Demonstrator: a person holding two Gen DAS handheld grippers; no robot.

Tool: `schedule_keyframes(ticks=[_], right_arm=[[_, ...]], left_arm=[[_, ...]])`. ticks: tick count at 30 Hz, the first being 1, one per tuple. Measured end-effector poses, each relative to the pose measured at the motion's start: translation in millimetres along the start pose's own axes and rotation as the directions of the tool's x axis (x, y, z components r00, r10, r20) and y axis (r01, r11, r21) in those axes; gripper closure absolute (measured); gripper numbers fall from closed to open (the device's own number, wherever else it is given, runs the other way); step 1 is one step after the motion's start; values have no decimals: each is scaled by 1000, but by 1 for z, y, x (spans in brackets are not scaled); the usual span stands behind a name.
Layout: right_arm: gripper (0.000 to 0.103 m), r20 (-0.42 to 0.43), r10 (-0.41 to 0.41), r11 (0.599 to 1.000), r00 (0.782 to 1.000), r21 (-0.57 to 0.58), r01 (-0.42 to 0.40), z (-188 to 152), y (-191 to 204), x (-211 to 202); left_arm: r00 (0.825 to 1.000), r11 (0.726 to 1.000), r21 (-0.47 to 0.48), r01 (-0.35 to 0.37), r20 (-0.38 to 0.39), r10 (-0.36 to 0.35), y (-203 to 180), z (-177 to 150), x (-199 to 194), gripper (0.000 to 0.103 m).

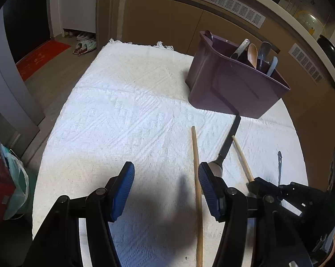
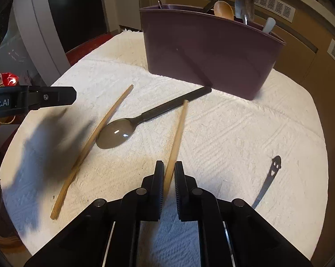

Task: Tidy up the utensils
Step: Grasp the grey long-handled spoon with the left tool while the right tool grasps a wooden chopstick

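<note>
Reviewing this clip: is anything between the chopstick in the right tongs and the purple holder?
Partly. The black-handled spoon lies on the cloth between the held chopstick and the purple holder, its handle reaching almost to the holder's base. Above the cloth, nothing visible blocks a lifted path to the rim.

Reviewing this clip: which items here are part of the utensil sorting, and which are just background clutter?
Job: purple caddy; chopstick clamped in right gripper; second chopstick; black-handled spoon; smiley-handled utensil; open left gripper.
Background: white cloth; shoes; red mat.
</note>
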State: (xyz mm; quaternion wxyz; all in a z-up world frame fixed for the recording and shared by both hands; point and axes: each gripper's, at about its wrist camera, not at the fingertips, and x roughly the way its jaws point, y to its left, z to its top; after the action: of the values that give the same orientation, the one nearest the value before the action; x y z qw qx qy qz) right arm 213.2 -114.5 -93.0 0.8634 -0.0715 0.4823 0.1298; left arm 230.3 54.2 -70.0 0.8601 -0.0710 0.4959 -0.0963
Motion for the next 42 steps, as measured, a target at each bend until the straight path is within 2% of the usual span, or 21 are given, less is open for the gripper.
schedule_keyframes(ticks=[3,5,7,9,12,15,17,18,21,25,27,30,33,38,39,40,42], right_arm=[[96,22,-3,999,1000,40,2,-5,-19,-15],[96,43,-8,997,999,79,5,-7,-35,-27],[96,57,-12,992,998,125,5,-10,-51,-35],[96,68,-14,987,998,163,2,-13,-66,-41],[96,75,-22,978,997,208,6,-20,-84,-46],[96,72,-19,968,997,253,1,-30,-97,-46],[96,73,-21,961,997,275,0,-37,-105,-47],[96,73,-21,959,997,283,-1,-41,-107,-48],[96,74,-22,950,997,311,-2,-48,-116,-48],[96,76,-26,943,997,333,0,-55,-127,-48],[96,77,-27,941,997,339,0,-57,-129,-48],[96,76,-24,937,997,350,-4,-61,-135,-48],[96,75,-19,936,997,352,-9,-63,-136,-47],[96,77,-16,938,997,345,-12,-61,-132,-46],[96,75,-17,939,997,343,-10,-61,-131,-46],[96,73,-18,939,997,343,-9,-61,-131,-46],[96,71,-19,940,997,341,-6,-61,-130,-47]], left_arm=[[1000,999,52,14,-4,-14,-11,-3,2,47],[999,990,134,47,-12,-46,-26,-5,4,47],[995,970,221,99,-40,-93,-44,-9,7,47],[990,939,313,140,-68,-125,-65,-12,10,47],[991,900,415,132,-90,-104,-92,-12,19,47],[987,875,463,143,-131,-93,-109,-3,32,48],[986,863,485,139,-152,-73,-121,9,45,55],[985,863,488,136,-163,-63,-124,16,52,61],[981,874,468,130,-190,-45,-132,34,72,61],[976,875,475,96,-217,11,-142,41,96,74],[980,875,481,62,-194,37,-145,42,98,74],[978,886,460,57,-203,42,-144,46,100,74],[971,887,460,31,-223,81,-141,45,106,73],[972,907,417,62,-233,40,-131,50,101,74],[974,908,416,55,-223,43,-130,50,100,80],[976,909,414,49,-213,45,-127,49,97,91],[978,921,385,56,-205,26,-120,47,90,92]])
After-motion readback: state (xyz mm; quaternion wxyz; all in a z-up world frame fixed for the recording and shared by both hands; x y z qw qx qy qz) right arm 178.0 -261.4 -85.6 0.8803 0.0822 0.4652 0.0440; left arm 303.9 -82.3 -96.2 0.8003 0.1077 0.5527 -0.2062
